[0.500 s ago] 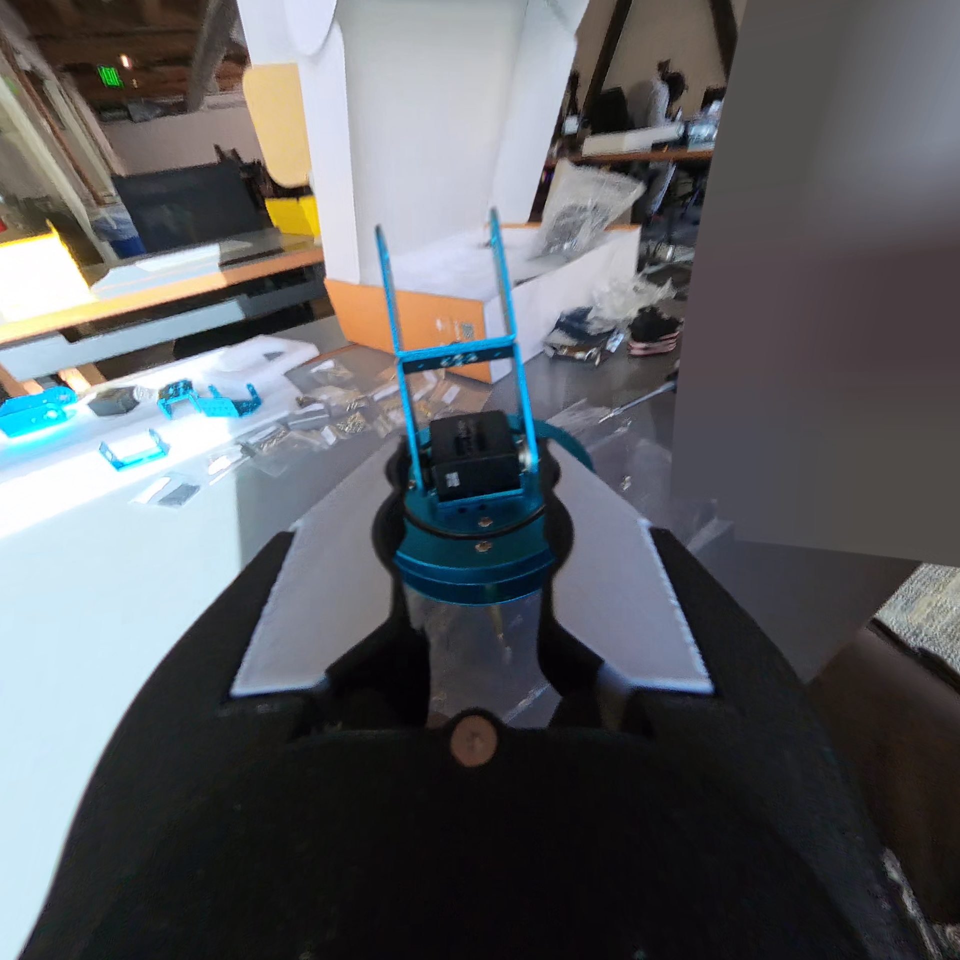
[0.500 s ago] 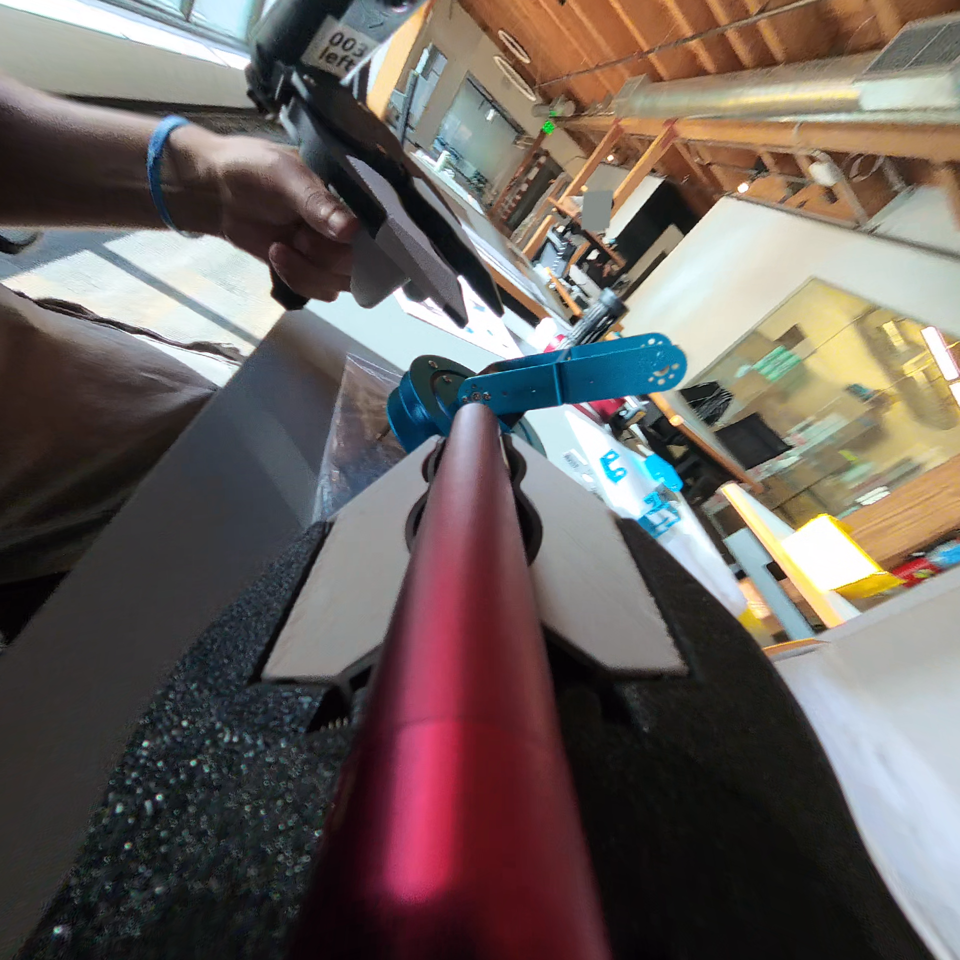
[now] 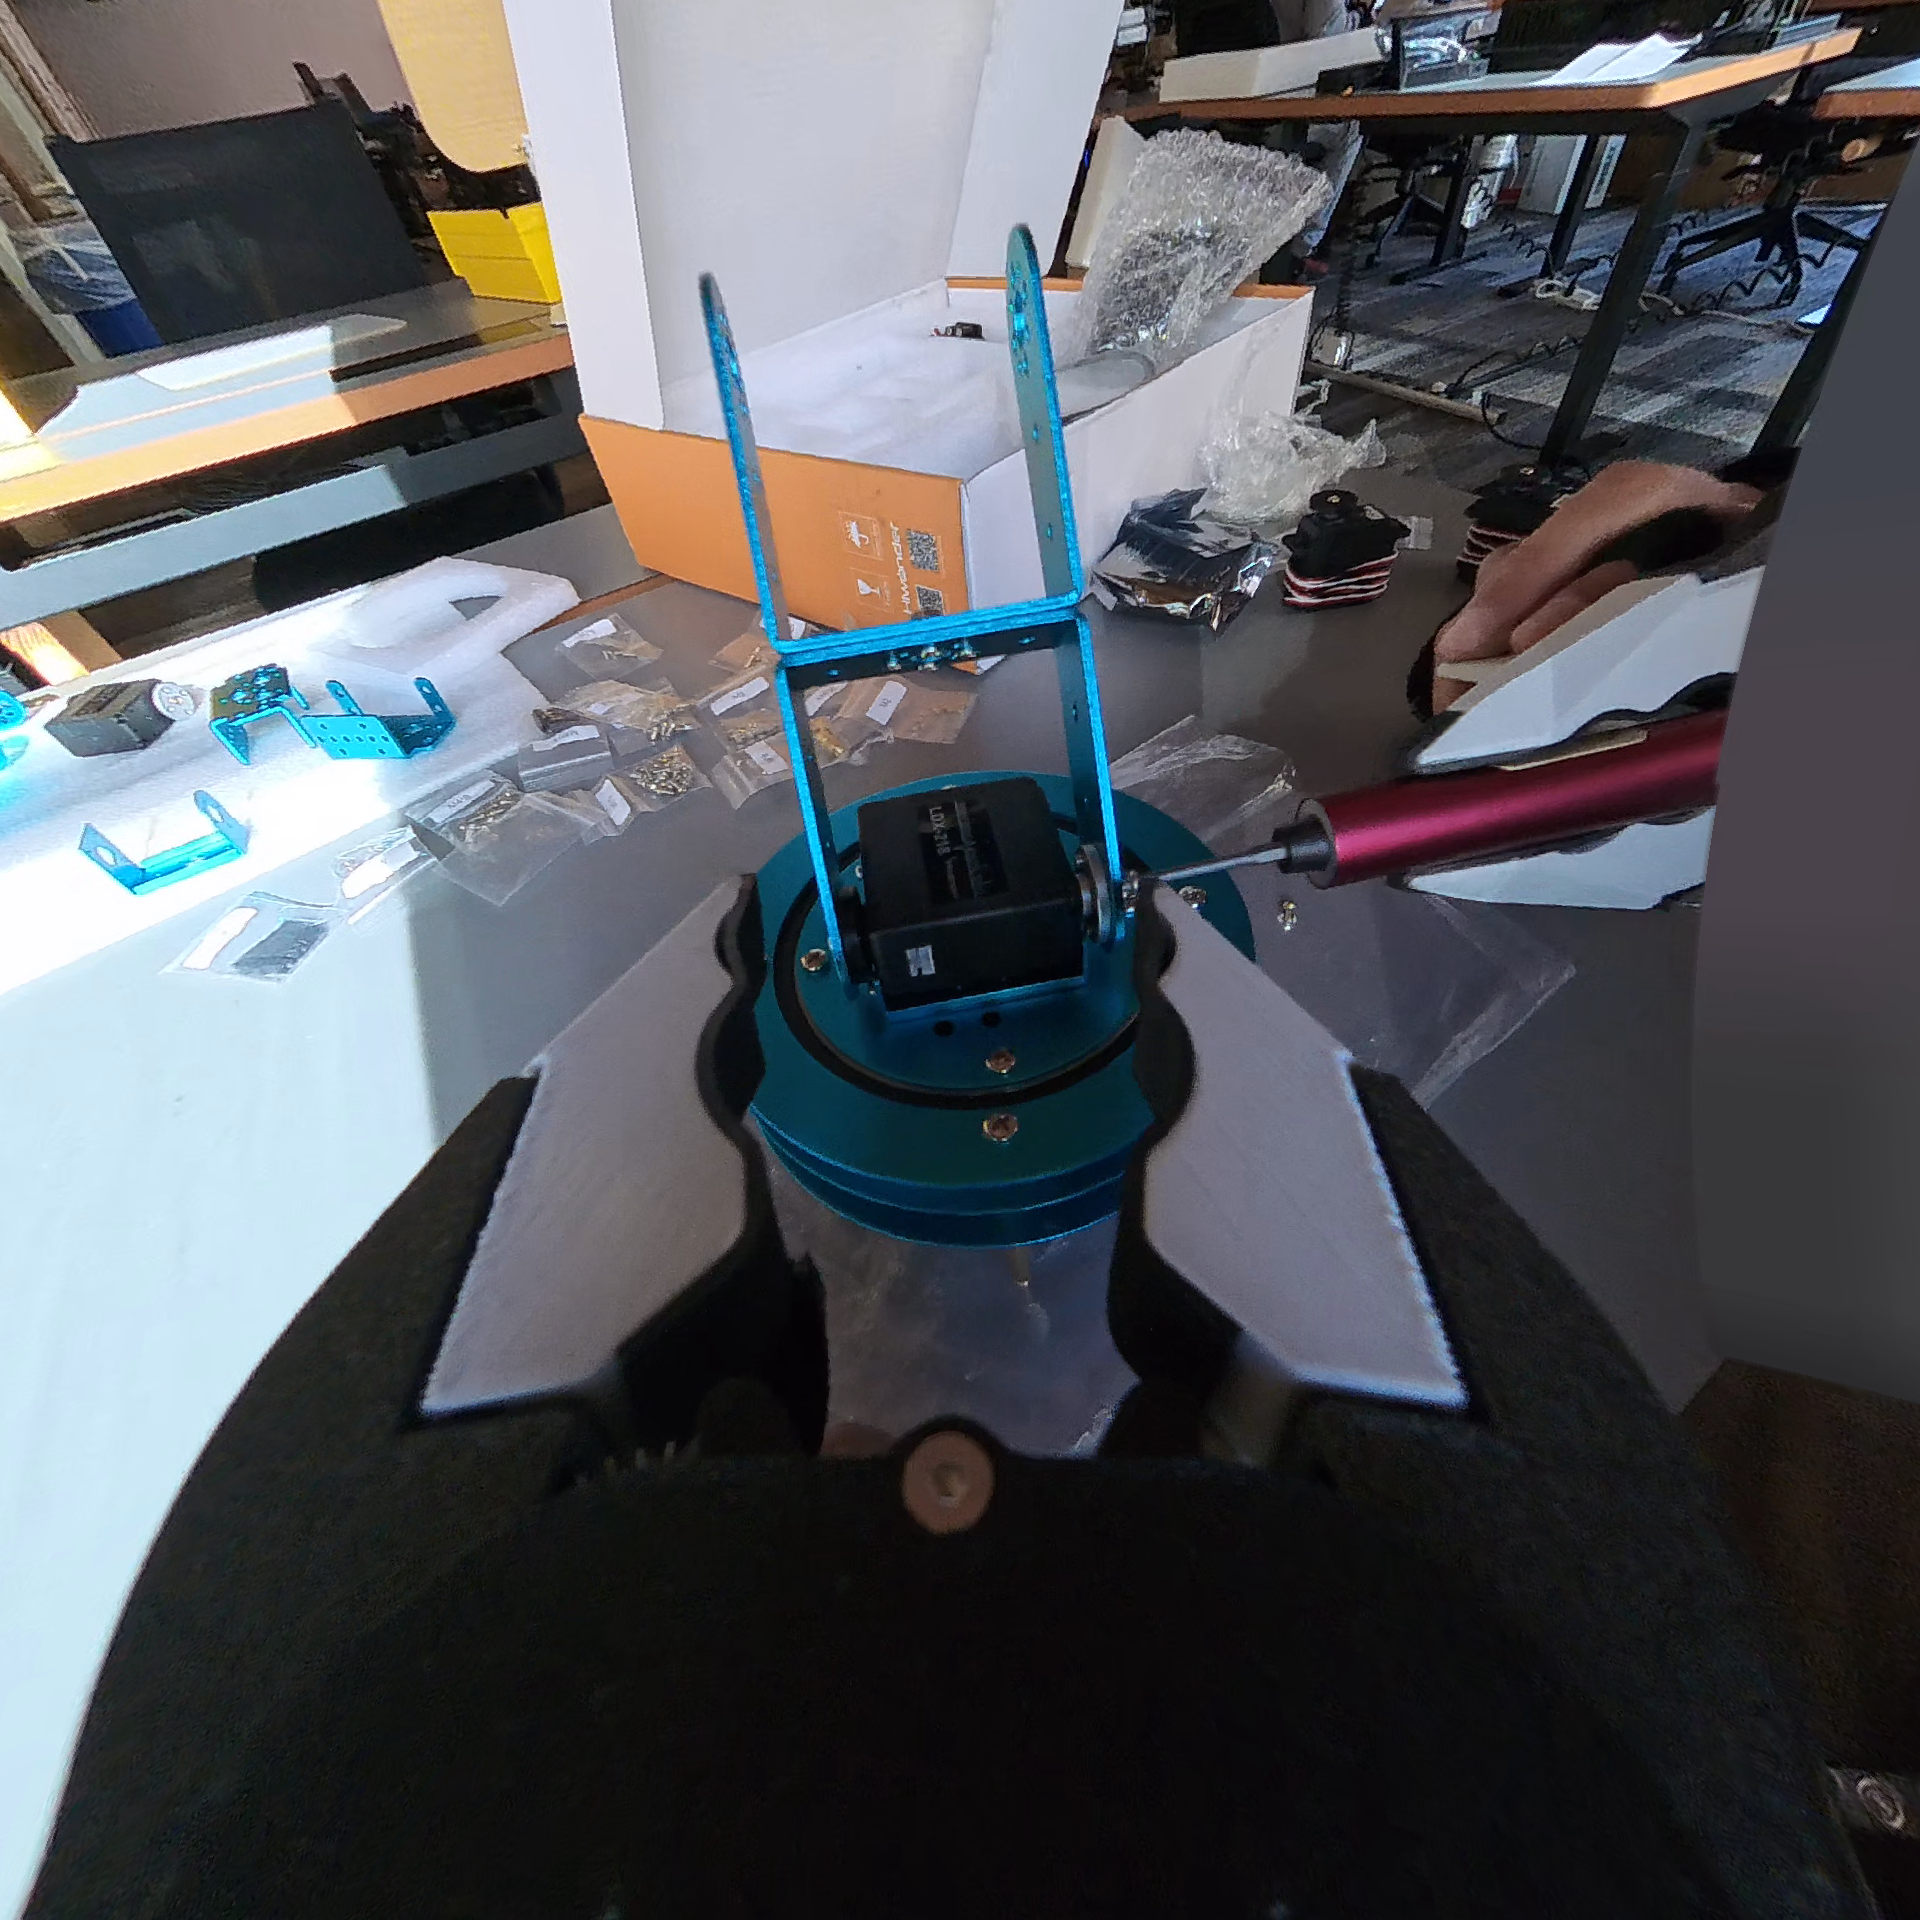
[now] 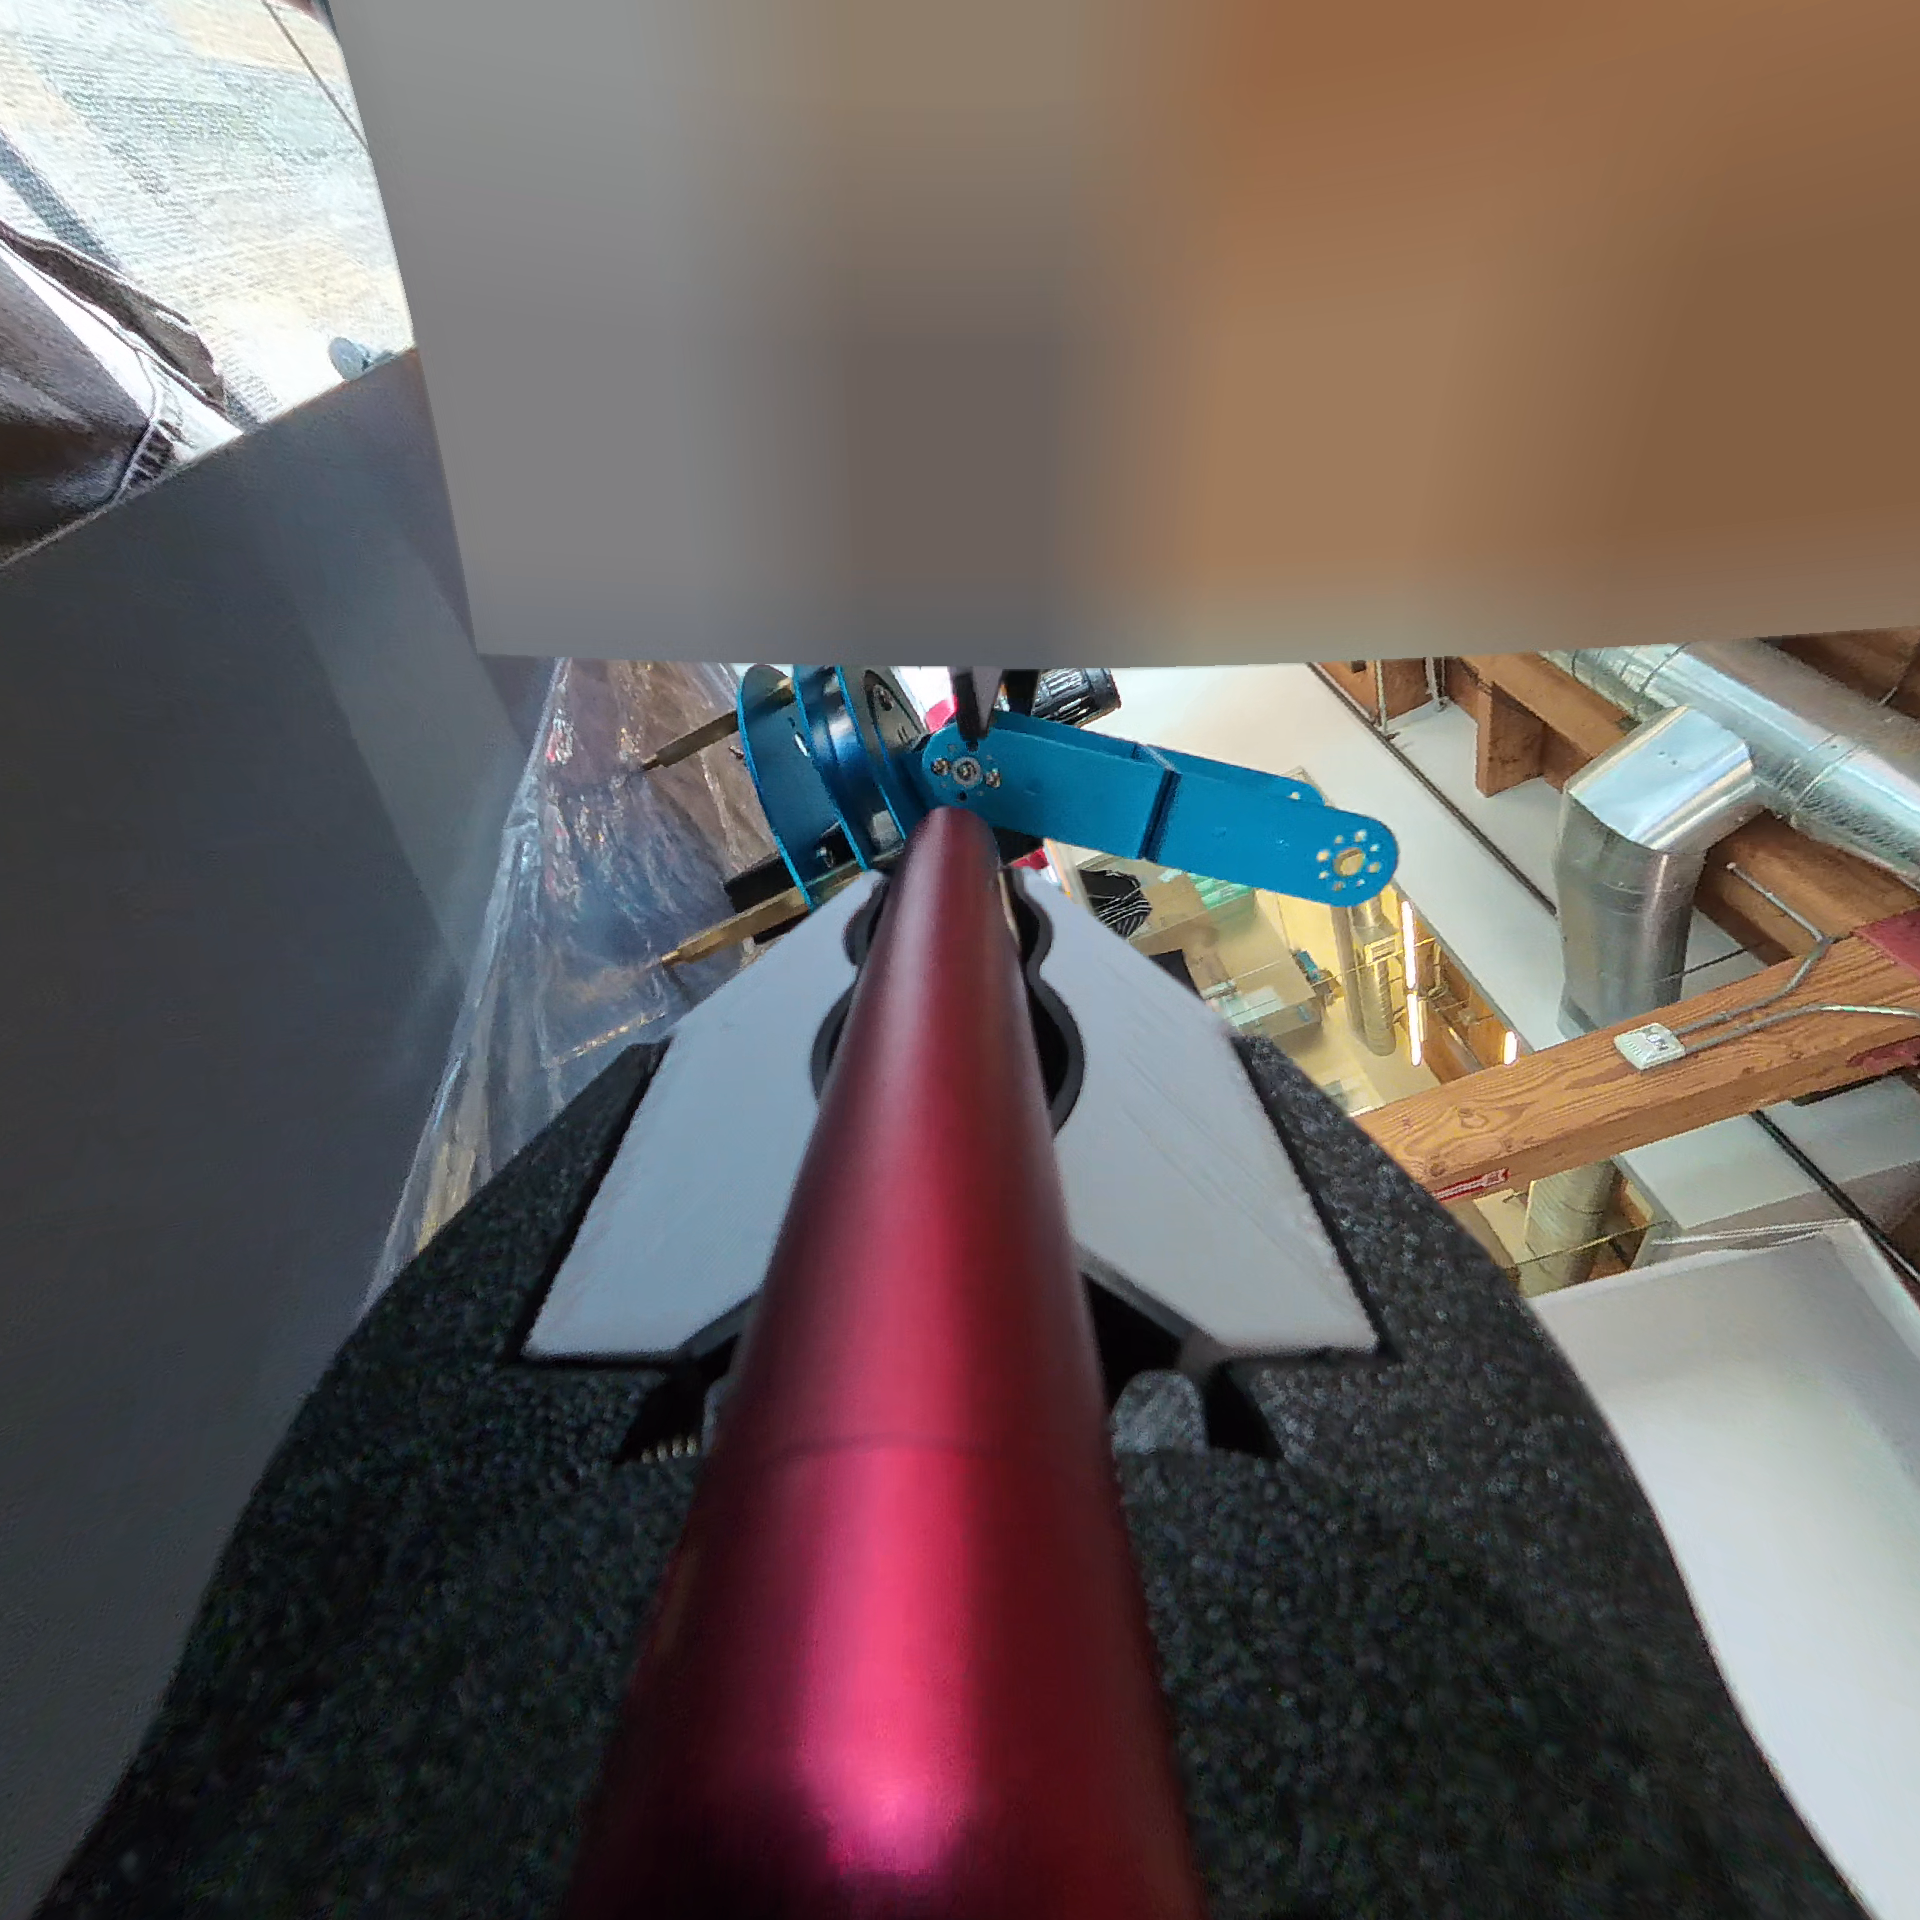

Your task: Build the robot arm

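Comparing this moment with the one half a second prior, you had brought the red screwdriver (image 3: 1507, 805) in from the right. It was absent from the left wrist view before; now its thin bit met the screw at the right-hand pivot of the blue U-bracket (image 3: 925, 649). In the right wrist view the assembly sat closer than before, and the handle hid the bit's tip.

Your left hand-held gripper (image 3: 951, 914) was closed partway, its fingers clamped on either side of the blue round base (image 3: 935, 1143). That base carried a black servo (image 3: 961, 894), with the bracket standing upright from it and tilted slightly away. Whether the base rested on the clear plastic bag (image 3: 1455, 966) on the grey counter (image 3: 1351, 665) could not be told.

Your right hand-held gripper (image 4: 940, 894) was clenched nearly shut around the screwdriver (image 4: 914, 1351), which ran forward along the fingers towards the bracket (image 4: 1143, 800).

Noted about the work: an open white and orange box (image 3: 831, 416) behind, small bags of screws (image 3: 644, 769) left of the assembly, and loose blue brackets (image 3: 343, 727) farther left.
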The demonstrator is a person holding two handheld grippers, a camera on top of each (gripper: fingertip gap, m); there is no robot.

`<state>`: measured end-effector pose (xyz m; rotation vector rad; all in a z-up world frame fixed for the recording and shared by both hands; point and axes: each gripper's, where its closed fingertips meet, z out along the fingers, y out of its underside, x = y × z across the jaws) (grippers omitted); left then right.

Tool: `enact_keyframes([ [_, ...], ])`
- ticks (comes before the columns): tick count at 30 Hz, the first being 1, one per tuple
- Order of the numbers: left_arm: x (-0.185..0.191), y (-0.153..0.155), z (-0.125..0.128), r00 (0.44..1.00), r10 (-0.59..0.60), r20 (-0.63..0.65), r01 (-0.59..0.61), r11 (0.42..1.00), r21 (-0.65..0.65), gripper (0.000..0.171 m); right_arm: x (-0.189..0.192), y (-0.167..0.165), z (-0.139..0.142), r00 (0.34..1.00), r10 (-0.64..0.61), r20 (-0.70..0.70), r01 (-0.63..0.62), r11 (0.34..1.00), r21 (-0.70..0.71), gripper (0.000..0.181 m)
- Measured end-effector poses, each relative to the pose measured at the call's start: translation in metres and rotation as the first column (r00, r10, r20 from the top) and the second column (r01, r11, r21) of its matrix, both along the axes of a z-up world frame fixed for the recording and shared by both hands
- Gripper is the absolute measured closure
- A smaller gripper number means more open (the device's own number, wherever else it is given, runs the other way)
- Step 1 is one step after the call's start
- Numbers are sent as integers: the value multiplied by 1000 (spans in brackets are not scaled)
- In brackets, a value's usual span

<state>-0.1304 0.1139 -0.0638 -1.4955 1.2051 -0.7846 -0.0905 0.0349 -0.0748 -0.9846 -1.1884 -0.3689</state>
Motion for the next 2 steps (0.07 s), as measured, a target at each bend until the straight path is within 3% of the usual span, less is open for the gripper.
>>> enact_keyframes([
  [2,2,0,-2,1000,-3,-3,3,1000,-5,103,-1,0,1,1000,-1,-1,1,1000,8,160],
])
